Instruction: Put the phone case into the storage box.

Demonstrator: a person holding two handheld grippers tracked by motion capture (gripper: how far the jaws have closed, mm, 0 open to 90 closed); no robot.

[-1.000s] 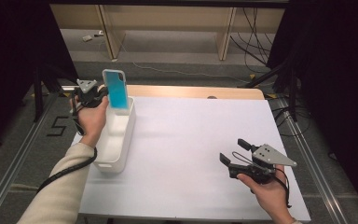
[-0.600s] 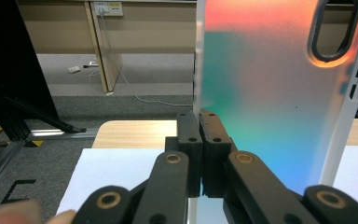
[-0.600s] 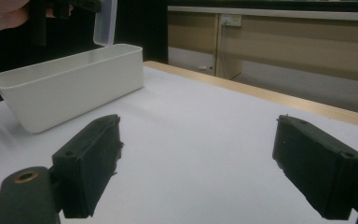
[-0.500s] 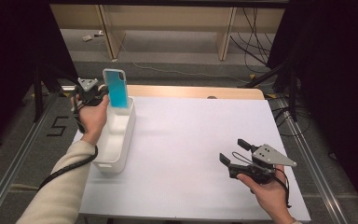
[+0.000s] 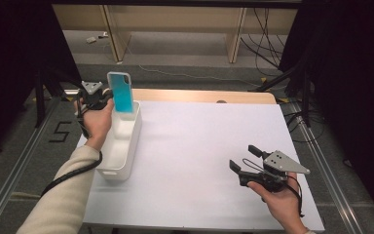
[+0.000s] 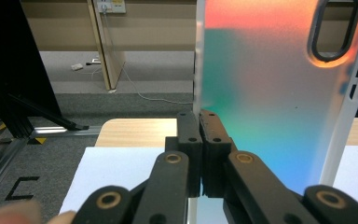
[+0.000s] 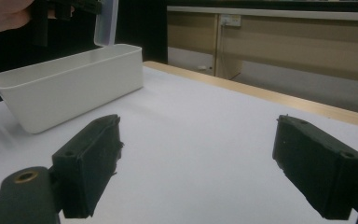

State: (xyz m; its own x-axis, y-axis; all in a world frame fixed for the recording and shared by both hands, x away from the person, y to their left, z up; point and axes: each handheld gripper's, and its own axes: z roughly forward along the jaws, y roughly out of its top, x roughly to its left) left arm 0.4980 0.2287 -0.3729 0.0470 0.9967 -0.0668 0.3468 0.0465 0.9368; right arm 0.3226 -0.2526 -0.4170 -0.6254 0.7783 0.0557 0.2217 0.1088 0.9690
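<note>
A phone case (image 5: pixel 121 92) with a teal-to-orange back and a pale rim stands upright above the far end of a white bin (image 5: pixel 135 141). My left gripper (image 5: pixel 109 100) is shut on the case's left edge. In the left gripper view the two jaws press together on that edge (image 6: pixel 200 126), and the case (image 6: pixel 270 93) rises to their right with its camera cut-out at the top. My right gripper (image 5: pixel 243 157) rests low over the near right of the table, open, with nothing between its jaws (image 7: pixel 196 158). The right gripper view has the bin (image 7: pixel 74 88) and the case's lower end (image 7: pixel 106 23) at far left.
A white sheet (image 5: pixel 199 146) covers the table, with a wooden strip (image 5: pixel 199 95) along its far edge. The bin lies lengthwise along the sheet's left side. Dark stands and cables sit on the floor beyond the table.
</note>
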